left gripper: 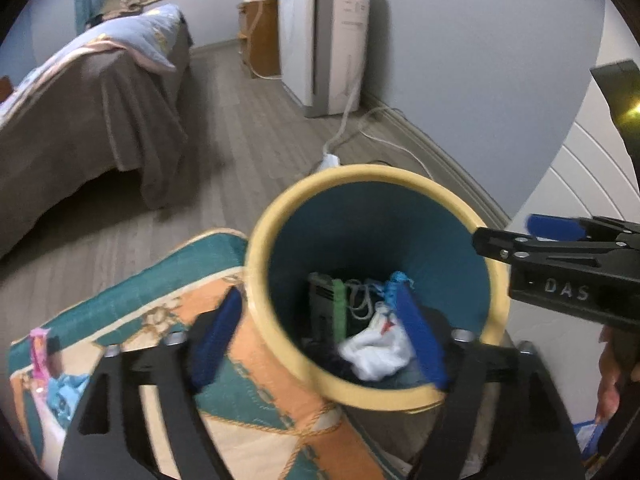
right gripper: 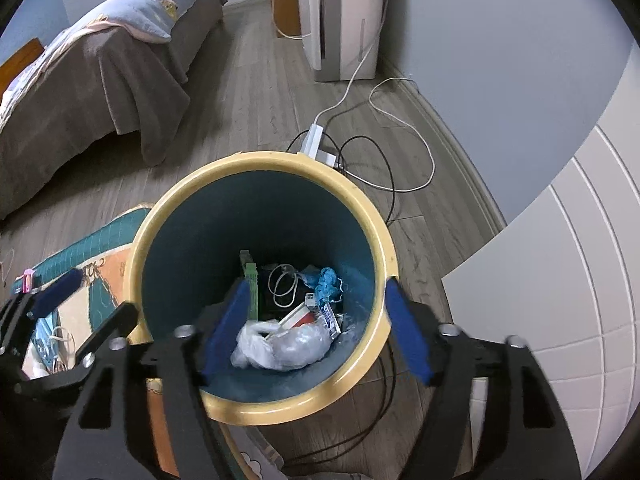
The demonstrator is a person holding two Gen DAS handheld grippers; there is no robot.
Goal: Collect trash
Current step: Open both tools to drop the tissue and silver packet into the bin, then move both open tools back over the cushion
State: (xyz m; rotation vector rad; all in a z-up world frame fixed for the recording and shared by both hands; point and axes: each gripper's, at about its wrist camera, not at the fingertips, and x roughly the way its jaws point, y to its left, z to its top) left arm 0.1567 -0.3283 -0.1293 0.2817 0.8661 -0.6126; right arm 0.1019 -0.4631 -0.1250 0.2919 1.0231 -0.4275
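Trash bin on a bedroom floor, both claws wide open above it.

The yellow-rimmed bin (right gripper: pixel 264 280) holds a crumpled plastic bag (right gripper: pixel 280 344). The left claw (left gripper: pixel 320 332) and right claw (right gripper: pixel 316 332) grip nothing. A patterned rug (left gripper: pixel 168 304) lies beside the bin; a bed (right gripper: pixel 92 80) and a white appliance (right gripper: pixel 344 16) stand beyond.

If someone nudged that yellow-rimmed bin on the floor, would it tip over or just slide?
Probably slide. The bin looks like thin plastic and holds only light trash: a crumpled bag, a cable, wrappers, so it is likely light. It stands tall on smooth wood floor, so a push near the rim might tip it; a low push would likely just slide it.
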